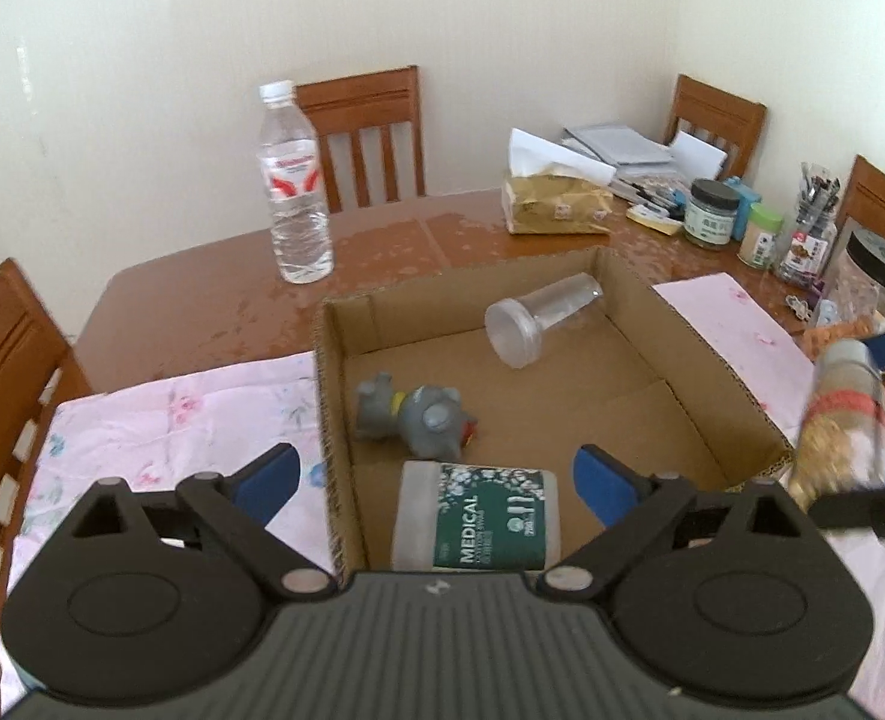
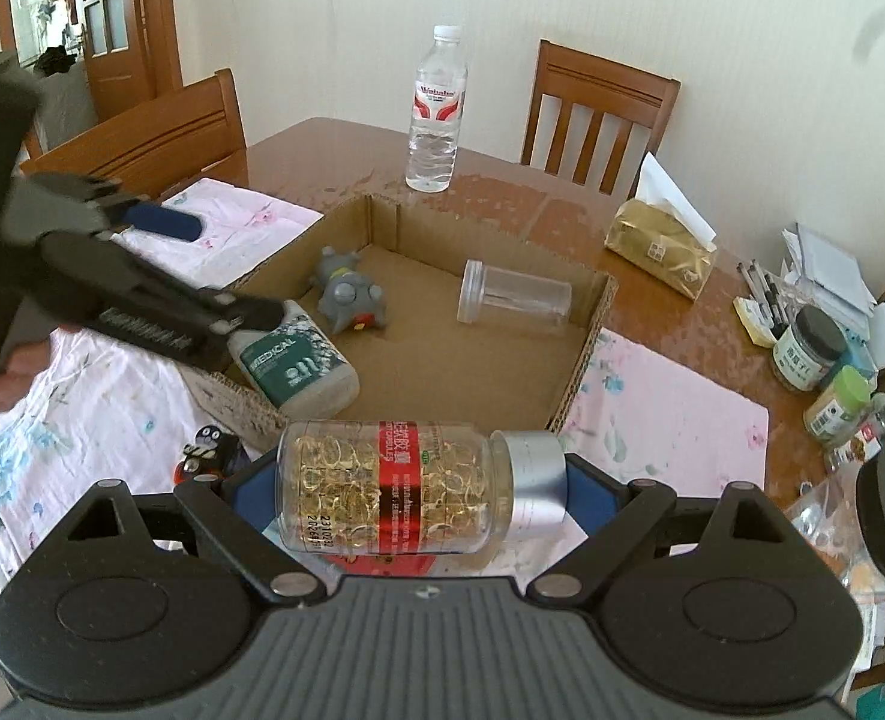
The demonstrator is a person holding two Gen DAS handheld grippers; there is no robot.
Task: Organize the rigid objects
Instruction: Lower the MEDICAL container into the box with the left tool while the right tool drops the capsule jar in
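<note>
- Left wrist view: the left gripper (image 1: 436,483) is held with its blue fingers (image 1: 268,480) wide apart, above the near end of the cardboard box (image 1: 712,354) on the desk (image 1: 214,306). In the box a white, green-labelled "MEDICAL" bottle (image 1: 478,519), a grey toy (image 1: 418,417) and a clear jar (image 1: 541,318) are seen lying.
- Right wrist view: the right gripper (image 2: 409,489) is clamped end to end on a clear capsule bottle (image 2: 394,495), held sideways just short of the box's near wall, with golden capsules, a red label and a silver cap.
</note>
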